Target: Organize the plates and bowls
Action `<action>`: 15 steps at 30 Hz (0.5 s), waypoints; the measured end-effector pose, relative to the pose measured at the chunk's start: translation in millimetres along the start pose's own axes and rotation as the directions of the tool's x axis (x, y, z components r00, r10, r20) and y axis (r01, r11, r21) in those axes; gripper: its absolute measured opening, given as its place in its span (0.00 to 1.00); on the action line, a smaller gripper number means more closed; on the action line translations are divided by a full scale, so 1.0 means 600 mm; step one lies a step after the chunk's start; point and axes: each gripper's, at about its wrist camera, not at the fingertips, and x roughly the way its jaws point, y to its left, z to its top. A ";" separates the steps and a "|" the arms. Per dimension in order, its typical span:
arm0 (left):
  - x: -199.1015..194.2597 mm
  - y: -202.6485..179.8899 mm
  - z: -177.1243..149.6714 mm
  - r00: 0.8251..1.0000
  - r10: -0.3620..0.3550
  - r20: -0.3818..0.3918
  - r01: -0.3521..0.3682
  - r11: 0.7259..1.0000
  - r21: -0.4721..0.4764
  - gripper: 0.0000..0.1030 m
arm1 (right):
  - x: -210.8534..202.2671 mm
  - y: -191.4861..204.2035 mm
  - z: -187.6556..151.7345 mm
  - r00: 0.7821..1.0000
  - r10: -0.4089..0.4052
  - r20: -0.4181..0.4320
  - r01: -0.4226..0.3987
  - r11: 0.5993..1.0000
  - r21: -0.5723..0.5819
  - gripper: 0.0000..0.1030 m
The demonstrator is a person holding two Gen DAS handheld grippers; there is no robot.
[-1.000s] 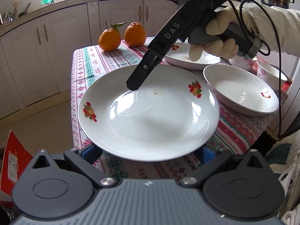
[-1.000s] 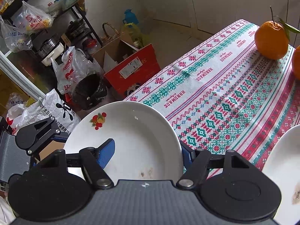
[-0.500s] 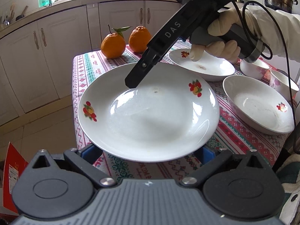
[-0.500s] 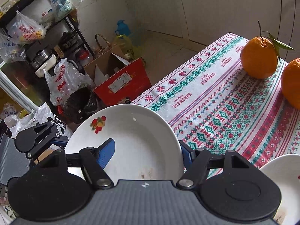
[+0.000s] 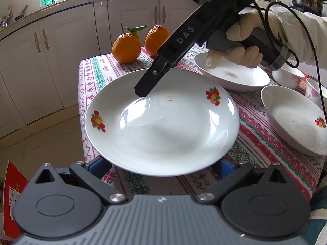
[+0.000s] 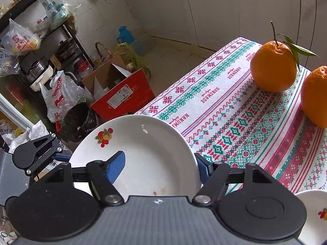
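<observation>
white plate (image 5: 163,126), "das" on right gripper (image 5: 143,90), "handmade" tablecloth (image 6: 235,110)

Glazed plates on woven cloth, as I see them through both wrist cameras.

The plate (image 5: 161,122) I hold is glossy white ceramic with fruit decals; the bowl (image 5: 294,120) near the table's right edge looks alike. The tablecloth (image 6: 235,122) is matt patterned fabric. My right gripper (image 6: 159,163) has matt black plastic arms, blue pads and bright metal screws. The oranges (image 5: 126,48) have dimpled peel.
</observation>
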 end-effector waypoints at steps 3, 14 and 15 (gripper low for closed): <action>0.001 0.000 0.001 1.000 -0.002 0.000 0.002 1.000 -0.001 0.99 | 0.004 -0.003 -0.001 1.000 -0.005 -0.003 0.005 1.000 0.003 0.75; 0.006 -0.001 0.000 1.000 -0.011 -0.010 0.011 1.000 -0.004 0.99 | 0.014 -0.008 -0.007 1.000 -0.019 -0.016 0.019 1.000 0.007 0.75; 0.006 -0.001 0.000 1.000 -0.011 -0.010 0.011 1.000 -0.004 0.99 | 0.014 -0.009 -0.007 1.000 -0.020 -0.015 0.020 1.000 0.008 0.75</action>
